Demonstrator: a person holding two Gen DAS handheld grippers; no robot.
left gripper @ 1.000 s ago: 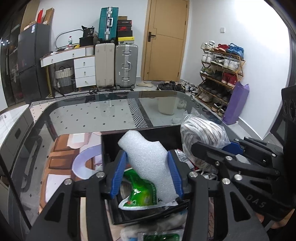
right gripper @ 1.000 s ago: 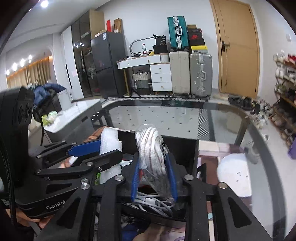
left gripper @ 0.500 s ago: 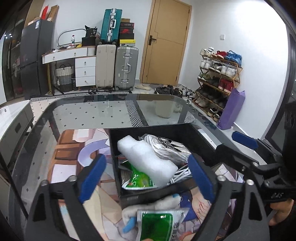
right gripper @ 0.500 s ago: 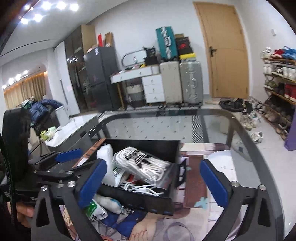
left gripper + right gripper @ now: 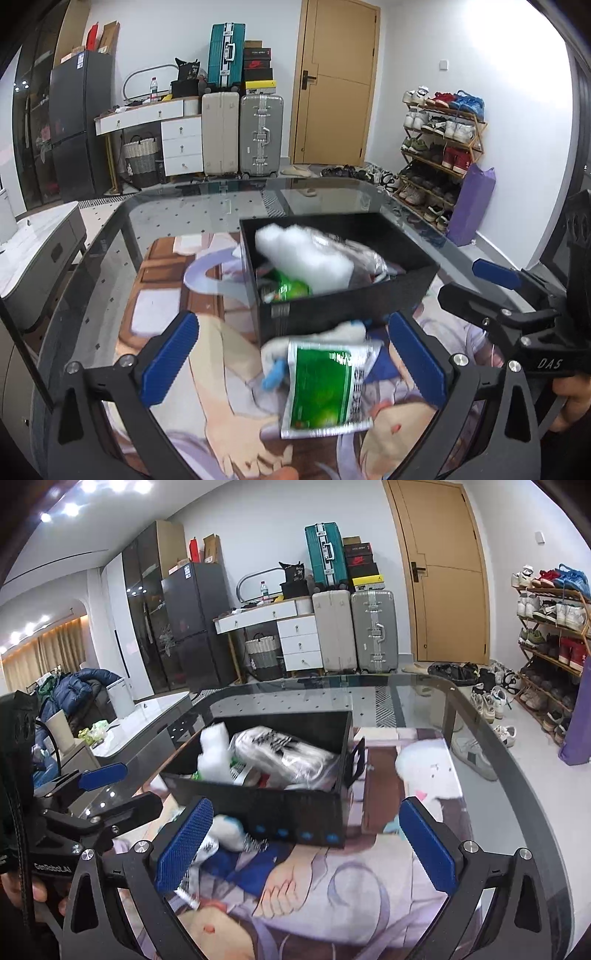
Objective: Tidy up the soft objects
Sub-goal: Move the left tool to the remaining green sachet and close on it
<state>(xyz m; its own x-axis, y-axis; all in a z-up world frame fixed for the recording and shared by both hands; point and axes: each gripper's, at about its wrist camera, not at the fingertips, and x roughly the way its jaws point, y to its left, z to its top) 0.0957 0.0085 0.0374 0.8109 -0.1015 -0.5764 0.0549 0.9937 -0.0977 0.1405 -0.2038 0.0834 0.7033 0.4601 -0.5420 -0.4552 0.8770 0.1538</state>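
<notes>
A black box (image 5: 343, 308) stands on a printed mat on the glass table. In it lie a white foam piece (image 5: 306, 254), a bagged white cord bundle (image 5: 280, 753) and a green packet (image 5: 291, 288). In front of the box lie a green-and-silver packet (image 5: 325, 387) and a white soft toy (image 5: 347, 332). My left gripper (image 5: 291, 365) is open and empty, near side of the box, above the green packet. My right gripper (image 5: 306, 845) is open and empty, in front of the box (image 5: 295, 812).
The glass table edge (image 5: 517, 775) curves on the right. A white round patch (image 5: 424, 771) on the mat lies right of the box. Suitcases (image 5: 240, 133), a desk and a shoe rack (image 5: 439, 155) stand beyond the table.
Both grippers opened, letting the foam piece and the cord bundle drop into the box. Both then drew back toward me from the box.
</notes>
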